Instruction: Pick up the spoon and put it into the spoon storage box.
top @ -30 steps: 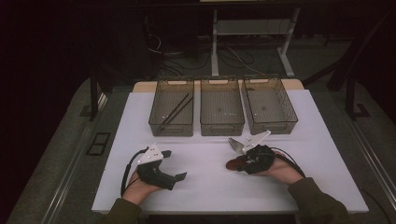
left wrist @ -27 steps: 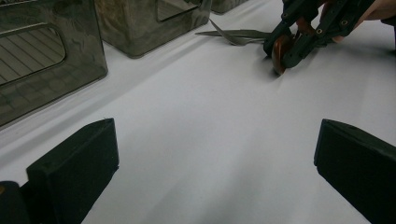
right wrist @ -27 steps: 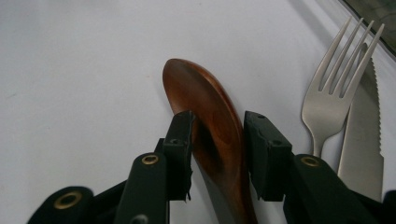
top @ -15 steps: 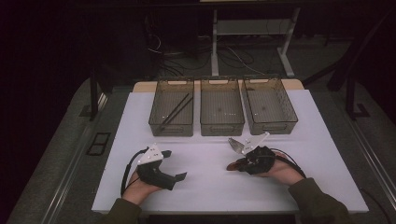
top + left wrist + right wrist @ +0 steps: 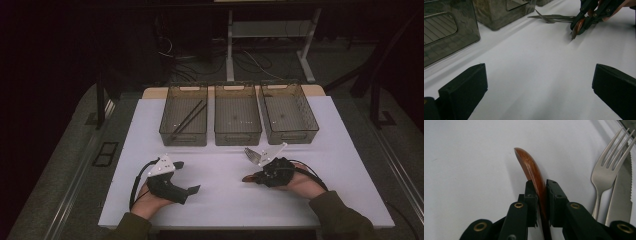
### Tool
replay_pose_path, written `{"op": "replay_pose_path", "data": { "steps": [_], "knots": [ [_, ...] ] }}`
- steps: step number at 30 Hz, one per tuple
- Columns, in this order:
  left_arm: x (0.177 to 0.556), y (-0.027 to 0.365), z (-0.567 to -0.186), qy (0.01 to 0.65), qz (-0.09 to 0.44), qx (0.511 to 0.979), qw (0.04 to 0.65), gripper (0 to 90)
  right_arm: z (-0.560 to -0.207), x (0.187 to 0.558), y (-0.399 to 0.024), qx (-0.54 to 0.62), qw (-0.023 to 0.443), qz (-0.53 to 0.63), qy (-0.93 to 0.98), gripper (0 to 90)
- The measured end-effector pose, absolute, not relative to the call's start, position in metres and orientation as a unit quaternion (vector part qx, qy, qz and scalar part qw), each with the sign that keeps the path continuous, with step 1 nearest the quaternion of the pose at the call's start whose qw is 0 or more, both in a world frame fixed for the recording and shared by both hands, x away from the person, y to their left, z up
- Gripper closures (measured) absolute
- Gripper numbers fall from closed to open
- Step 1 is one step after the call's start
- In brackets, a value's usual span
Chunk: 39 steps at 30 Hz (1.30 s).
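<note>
Down at five o'clock on the counter [image 5: 220, 200], the right gripper [image 5: 541, 185], its jaws just closing, clamps a wooden spoon [image 5: 530, 167]: light, stiff, smooth, best pinched mid-handle. Left gripper [image 5: 192, 189] rests with jaws apart.

The table [image 5: 340, 150] carries a white covering over its top; a strip of pale wood shows along the far edge. It stands on grey carpet-like floor [image 5: 60, 165], which surrounds it on the left, right and far sides. Beyond the far edge, a white metal frame [image 5: 272, 30] with upright legs rests on the floor, with loose dark cables [image 5: 200, 62] lying beside it. Dark metal stands [image 5: 372, 95] flank both far corners. Lighting is dim; the room beyond falls into darkness.
</note>
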<state>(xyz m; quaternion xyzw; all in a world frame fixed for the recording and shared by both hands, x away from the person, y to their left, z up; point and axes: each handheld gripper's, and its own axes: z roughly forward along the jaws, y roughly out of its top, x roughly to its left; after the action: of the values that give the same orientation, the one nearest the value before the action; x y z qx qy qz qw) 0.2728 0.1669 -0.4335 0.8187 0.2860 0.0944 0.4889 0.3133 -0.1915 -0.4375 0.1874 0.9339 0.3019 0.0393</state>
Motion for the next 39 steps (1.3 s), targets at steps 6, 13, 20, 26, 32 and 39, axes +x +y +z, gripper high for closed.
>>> {"op": "replay_pose_path", "data": {
  "steps": [6,13,20,26,32,39],
  "knots": [
    [0.273,0.167,-0.433,0.285,0.095,0.819,0.489,0.0,-0.437,0.314,-0.192,0.193,0.037,0.305,0.932,79.7],
    [0.273,0.166,-0.434,0.284,0.094,0.82,0.489,0.0,-0.434,0.315,-0.196,0.204,0.031,0.312,0.927,79.8],
    [0.273,0.166,-0.434,0.281,0.093,0.822,0.487,0.0,-0.429,0.318,-0.201,0.218,0.033,0.32,0.921,79.8],
    [0.272,0.165,-0.435,0.279,0.092,0.824,0.485,0.0,-0.42,0.32,-0.204,0.246,0.031,0.335,0.909,79.9],
    [0.272,0.165,-0.434,0.277,0.092,0.825,0.484,0.0,-0.411,0.328,-0.209,0.264,0.038,0.347,0.899,79.9],
    [0.272,0.165,-0.434,0.276,0.092,0.824,0.486,0.0,-0.399,0.338,-0.212,0.28,0.049,0.363,0.887,79.9]
  ]
}}
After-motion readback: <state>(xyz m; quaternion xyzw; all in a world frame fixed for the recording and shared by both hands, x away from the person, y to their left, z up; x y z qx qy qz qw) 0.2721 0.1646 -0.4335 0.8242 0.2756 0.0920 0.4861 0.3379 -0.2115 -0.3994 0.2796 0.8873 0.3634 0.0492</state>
